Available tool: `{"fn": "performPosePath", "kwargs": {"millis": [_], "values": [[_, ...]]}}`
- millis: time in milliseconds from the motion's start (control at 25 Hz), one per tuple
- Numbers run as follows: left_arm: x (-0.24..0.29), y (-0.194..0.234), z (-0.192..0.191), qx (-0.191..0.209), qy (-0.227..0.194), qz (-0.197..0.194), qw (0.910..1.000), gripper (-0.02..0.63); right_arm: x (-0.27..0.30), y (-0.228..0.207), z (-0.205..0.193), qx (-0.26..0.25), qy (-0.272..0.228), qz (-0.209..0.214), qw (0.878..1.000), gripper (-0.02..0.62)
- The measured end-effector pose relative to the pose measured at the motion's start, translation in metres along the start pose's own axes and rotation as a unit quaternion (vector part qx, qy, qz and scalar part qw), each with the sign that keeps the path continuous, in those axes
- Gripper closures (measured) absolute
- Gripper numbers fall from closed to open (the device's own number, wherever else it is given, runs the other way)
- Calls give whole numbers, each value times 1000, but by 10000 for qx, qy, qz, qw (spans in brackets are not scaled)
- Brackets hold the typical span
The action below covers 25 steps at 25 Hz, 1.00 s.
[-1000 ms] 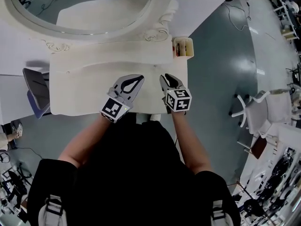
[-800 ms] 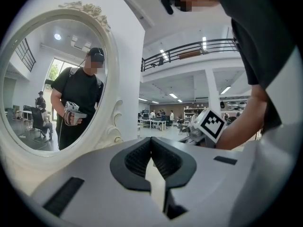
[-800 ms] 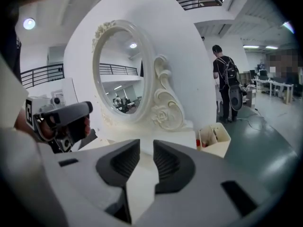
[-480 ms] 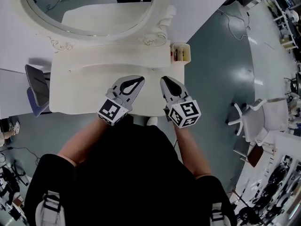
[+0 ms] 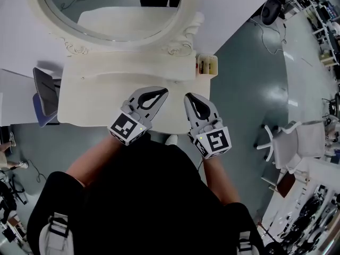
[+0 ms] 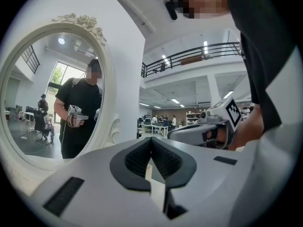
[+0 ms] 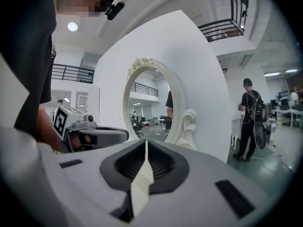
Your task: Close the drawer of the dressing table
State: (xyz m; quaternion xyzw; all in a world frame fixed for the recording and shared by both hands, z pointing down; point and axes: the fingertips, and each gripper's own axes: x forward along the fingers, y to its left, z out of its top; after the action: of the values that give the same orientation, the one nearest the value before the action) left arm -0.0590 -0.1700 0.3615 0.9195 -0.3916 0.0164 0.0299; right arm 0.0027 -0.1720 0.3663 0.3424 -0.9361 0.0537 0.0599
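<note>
From above, the cream dressing table [image 5: 95,105] stands below its oval mirror [image 5: 117,9]. No drawer sticks out past its front edge [image 5: 95,123]; the drawer front is hidden under the top. Both grippers hover over the table's front right part, side by side and pointing at the mirror. My left gripper [image 5: 163,91] is shut with nothing in it, its tips together [image 6: 151,139]. My right gripper [image 5: 188,95] is closing; its tips have all but met [image 7: 145,142], with only a thin slit left and nothing between them.
A small cream organiser box [image 5: 207,65] hangs at the table's right end. A grey-blue chair [image 5: 45,97] stands at the left, a white office chair [image 5: 297,142] on the floor at the right. A person [image 7: 250,119] stands beyond the mirror wall.
Both grippers have risen toward the camera, the right one much more. The right jaws have come together from open. The left jaws stay shut.
</note>
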Motion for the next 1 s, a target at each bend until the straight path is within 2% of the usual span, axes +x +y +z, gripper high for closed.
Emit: {"fn": "performPosePath", "kwargs": {"millis": [360, 1000], "values": [[-4, -12, 12, 102, -95, -126, 9998, 611, -7, 8, 20, -33, -223, 113, 9997, 590], [-9, -16, 25, 217, -144, -122, 9996, 612, -15, 10, 26, -19, -298, 87, 9995, 592]]}}
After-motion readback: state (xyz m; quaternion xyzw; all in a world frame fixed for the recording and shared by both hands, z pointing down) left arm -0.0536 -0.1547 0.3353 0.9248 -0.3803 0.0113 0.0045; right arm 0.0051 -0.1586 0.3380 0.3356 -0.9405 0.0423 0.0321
